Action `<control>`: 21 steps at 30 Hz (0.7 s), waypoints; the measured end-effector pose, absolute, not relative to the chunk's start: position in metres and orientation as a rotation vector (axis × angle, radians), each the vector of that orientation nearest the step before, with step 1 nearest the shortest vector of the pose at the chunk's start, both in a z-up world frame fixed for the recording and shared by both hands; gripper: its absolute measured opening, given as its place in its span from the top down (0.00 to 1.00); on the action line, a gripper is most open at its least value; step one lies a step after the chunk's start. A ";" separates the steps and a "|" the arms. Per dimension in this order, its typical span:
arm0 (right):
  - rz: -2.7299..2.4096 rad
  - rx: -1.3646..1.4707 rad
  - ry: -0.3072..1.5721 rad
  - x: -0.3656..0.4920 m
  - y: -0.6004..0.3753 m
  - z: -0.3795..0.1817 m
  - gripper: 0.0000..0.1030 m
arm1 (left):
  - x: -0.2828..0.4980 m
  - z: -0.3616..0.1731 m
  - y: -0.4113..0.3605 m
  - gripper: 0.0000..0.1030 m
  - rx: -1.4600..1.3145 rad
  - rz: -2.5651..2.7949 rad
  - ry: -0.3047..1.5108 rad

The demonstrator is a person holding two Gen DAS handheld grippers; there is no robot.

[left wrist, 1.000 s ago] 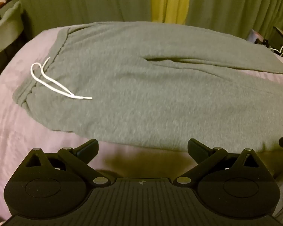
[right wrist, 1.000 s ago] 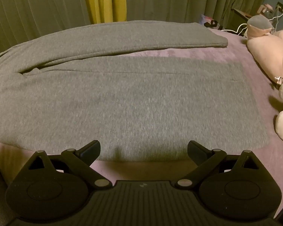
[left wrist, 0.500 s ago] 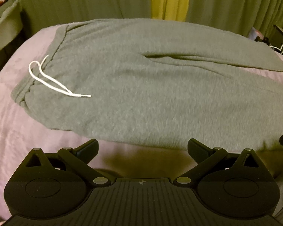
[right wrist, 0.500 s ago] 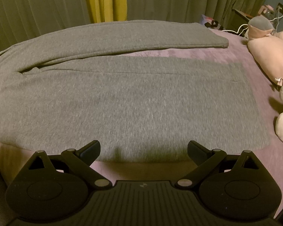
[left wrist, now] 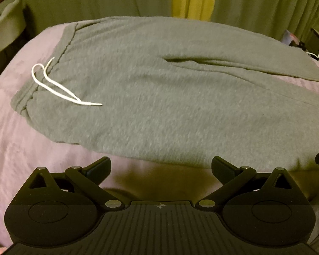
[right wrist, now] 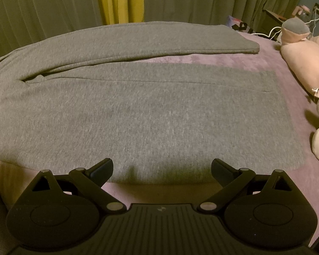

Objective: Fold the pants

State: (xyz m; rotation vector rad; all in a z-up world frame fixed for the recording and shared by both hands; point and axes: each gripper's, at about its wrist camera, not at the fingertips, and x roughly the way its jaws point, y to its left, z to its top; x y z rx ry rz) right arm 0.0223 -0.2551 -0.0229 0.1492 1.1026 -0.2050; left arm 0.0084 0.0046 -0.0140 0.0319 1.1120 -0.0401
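Note:
Grey sweatpants lie spread flat on a purple bedspread, waistband at the left with a white drawstring on top. Both legs run to the right; the far leg angles away from the near leg, a strip of bedspread showing between their ends. My left gripper is open just short of the pants' near edge, below the hip area. My right gripper is open over the near edge of the near leg. Neither holds anything.
Pink and cream stuffed toys lie at the right side of the bed, close to the leg cuffs. Olive curtains with a yellow strip hang behind the bed. A nightstand with cables stands at the far right.
Both views have crept slightly forward and lower toward the pants' near edge. The pants lie as before and both grippers have stayed open.

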 end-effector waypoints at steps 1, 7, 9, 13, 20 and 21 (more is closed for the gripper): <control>-0.205 0.149 1.102 0.022 -0.255 -0.023 0.04 | 0.009 -0.014 0.005 0.00 0.032 -0.040 1.112; -0.207 0.153 1.103 0.022 -0.255 -0.023 0.04 | 0.009 -0.014 0.005 0.00 0.030 -0.040 1.114; -0.207 0.152 1.102 0.022 -0.255 -0.023 0.04 | 0.009 -0.014 0.006 0.00 0.028 -0.040 1.115; -0.206 0.152 1.103 0.022 -0.255 -0.023 0.04 | 0.009 -0.014 0.006 0.00 0.028 -0.040 1.115; -0.207 0.156 1.106 0.023 -0.256 -0.023 0.04 | 0.010 -0.015 0.006 0.00 0.026 -0.041 1.120; -0.207 0.156 1.106 0.023 -0.256 -0.023 0.04 | 0.010 -0.015 0.006 0.00 0.026 -0.041 1.120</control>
